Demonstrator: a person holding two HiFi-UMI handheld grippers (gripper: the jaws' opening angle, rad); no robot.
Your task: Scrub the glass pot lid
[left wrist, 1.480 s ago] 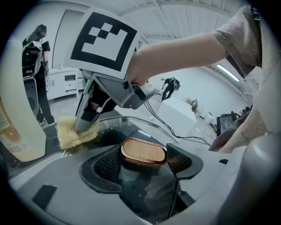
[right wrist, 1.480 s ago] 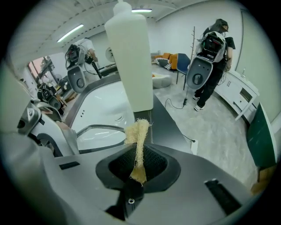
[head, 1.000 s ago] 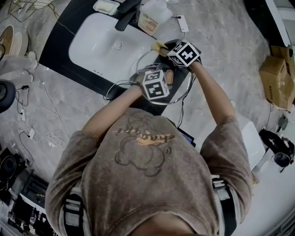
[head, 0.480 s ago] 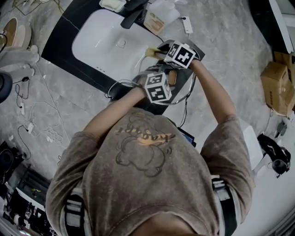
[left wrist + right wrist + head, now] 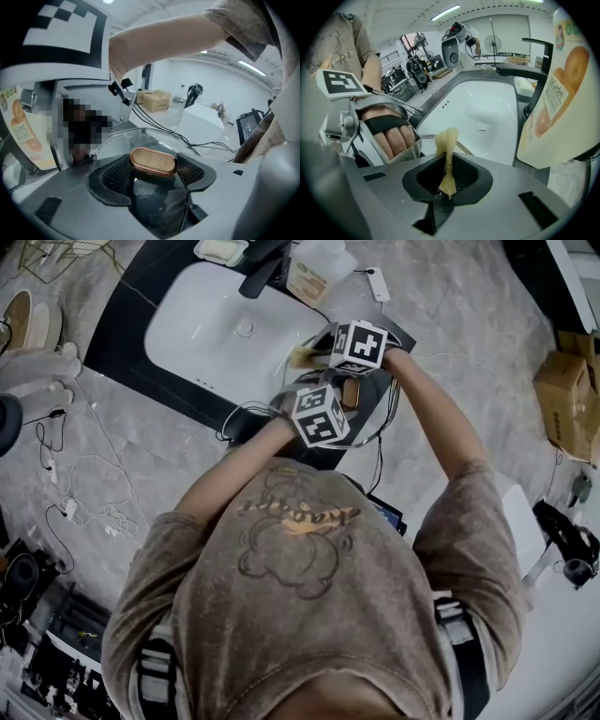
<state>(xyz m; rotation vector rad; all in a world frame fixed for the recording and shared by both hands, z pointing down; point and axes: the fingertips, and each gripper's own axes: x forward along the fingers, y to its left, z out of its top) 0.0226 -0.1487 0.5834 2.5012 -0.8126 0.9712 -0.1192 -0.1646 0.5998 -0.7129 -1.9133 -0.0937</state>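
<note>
**Glass pot lid held by its knob beside the sink**

The white sink sat in a dark bench, with a black tap and an orange-printed soap bottle at its far side. The lid hung over the bench at the sink's near right corner, and in the head view both tongs covered most of it. It was clear glass with a thin metal rim.

The left tongs stood wide, their meshed pads closed on either side of the knob. The knob was an oval piece with a pale wooden top and a copper-coloured band.

The right tongs were pinched nearly together on a thin yellowish scrubber. Its frayed end stuck up past the jaws, close to the lid's rim. Whether it touched the glass could not be told.
</note>
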